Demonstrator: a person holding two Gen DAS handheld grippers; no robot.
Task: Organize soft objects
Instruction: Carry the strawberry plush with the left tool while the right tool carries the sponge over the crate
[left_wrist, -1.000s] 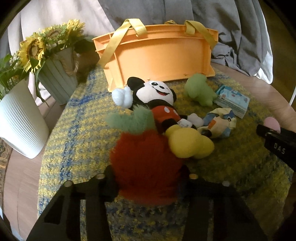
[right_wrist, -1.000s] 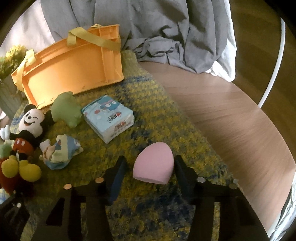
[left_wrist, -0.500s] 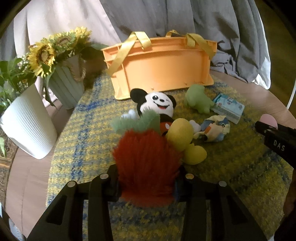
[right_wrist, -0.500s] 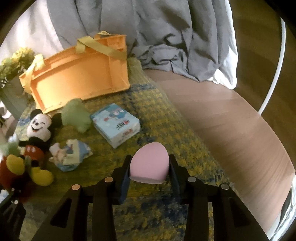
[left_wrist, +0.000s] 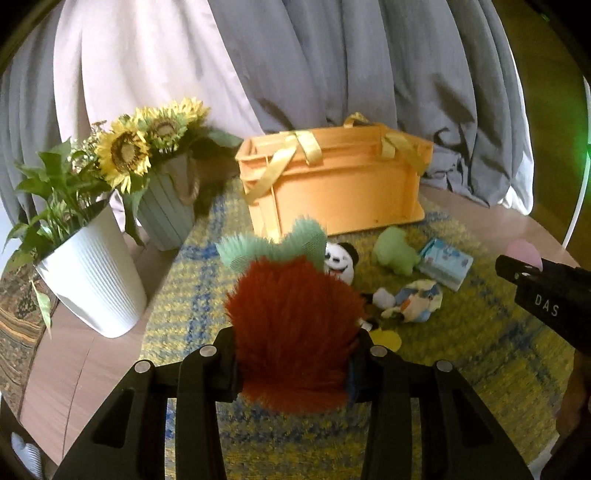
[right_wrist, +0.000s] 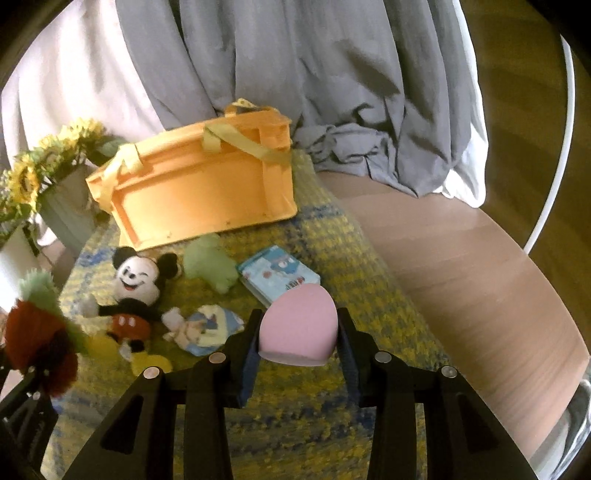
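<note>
My left claw (left_wrist: 295, 365) is squeezed tight on the red fuzzy toy (left_wrist: 293, 325), and I hold it up off the mat (left_wrist: 461, 387). My right claw (right_wrist: 297, 347) is squeezed on the pink sponge (right_wrist: 298, 326), up in the air too. The orange bin (right_wrist: 192, 195) sits at the back of the mat, well apart from both claws. I cannot see inside it, so I cannot tell if anything is in there.

I think the job has only just begun. Two soft things are picked up, but none is put away that I can see. Mickey (right_wrist: 135, 284), the green toy (right_wrist: 210, 267), the little doll (right_wrist: 203, 328) and the blue pack (right_wrist: 279, 275) lie on the mat in front of the bin.

A second ago the red toy lay on the mat by Mickey's yellow shoes, and the pink sponge sat between my right fingers (right_wrist: 249, 354) with gaps on both sides. Now both are pinched and lifted, and the bin looks farther below me.
</note>
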